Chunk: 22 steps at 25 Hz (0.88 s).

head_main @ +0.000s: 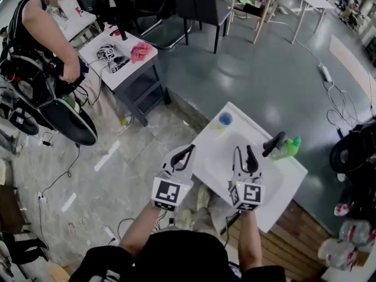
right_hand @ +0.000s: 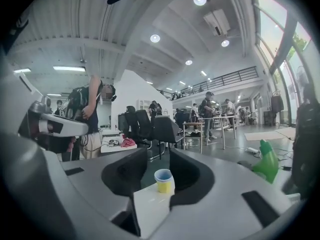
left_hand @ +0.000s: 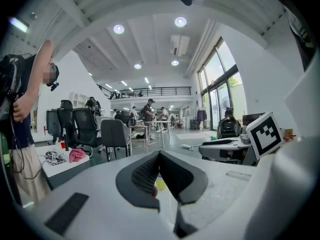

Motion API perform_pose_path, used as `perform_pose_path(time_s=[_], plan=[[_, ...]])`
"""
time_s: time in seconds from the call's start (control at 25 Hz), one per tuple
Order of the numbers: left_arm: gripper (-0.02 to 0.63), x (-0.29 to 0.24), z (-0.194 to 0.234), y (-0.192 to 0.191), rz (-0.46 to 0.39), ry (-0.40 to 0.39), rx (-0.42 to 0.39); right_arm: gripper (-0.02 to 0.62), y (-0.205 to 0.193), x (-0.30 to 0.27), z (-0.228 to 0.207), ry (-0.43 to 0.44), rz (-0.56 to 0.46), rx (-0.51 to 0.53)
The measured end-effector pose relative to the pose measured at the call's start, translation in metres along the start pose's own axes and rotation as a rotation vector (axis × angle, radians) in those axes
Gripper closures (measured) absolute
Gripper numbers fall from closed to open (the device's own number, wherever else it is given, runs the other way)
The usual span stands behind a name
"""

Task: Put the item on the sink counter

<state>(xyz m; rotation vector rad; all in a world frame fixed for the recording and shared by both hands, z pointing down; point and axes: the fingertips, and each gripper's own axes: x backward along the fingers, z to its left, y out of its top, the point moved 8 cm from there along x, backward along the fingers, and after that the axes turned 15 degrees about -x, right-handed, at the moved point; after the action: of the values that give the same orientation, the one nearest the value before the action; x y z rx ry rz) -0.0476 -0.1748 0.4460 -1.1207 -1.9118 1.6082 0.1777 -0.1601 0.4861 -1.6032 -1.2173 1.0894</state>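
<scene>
Task looks done, or close to it: a yellow cup with a blue rim [head_main: 225, 120] stands upright on the white sink surface [head_main: 288, 178], at its far corner and near the edge. I take the cup for the item, though the green spray bottle [head_main: 289, 148] by the black faucet [head_main: 273, 143] could be it.

Right gripper [head_main: 244, 151] has fingers apart and empty, aimed at the cup, well apart from it. Left gripper [head_main: 187, 153] has fingers together, holds nothing, and hangs at the surface's near-left edge.

Basin middle is bare, with room to pull back. Open floor on the left; a small table with a pink cloth [head_main: 140, 51] and a person [head_main: 41, 46] are well apart.
</scene>
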Motion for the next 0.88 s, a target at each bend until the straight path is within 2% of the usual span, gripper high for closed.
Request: perform_pose_path(time_s=[0.32,0.48,0.72,0.88], plan=[[0.604,0.032,-0.033,0.033,-0.064,-0.066,-0.053,0.505,0.011,0.076,0.004,-0.079,-0.049,-0.007],[0.603,0.050,-0.053,0.031,-0.062,-0.099,-0.032,0.529,0.007,0.109,0.007,-0.103,-0.066,-0.009],[0.604,0.075,-0.081,0.031,-0.064,-0.141,-0.045,0.565,-0.003,0.159,0.003,-0.159,-0.115,-0.018],[0.603,0.082,-0.095,0.033,-0.069,-0.165,-0.054,0.581,-0.007,0.185,0.001,-0.199,-0.114,-0.027]])
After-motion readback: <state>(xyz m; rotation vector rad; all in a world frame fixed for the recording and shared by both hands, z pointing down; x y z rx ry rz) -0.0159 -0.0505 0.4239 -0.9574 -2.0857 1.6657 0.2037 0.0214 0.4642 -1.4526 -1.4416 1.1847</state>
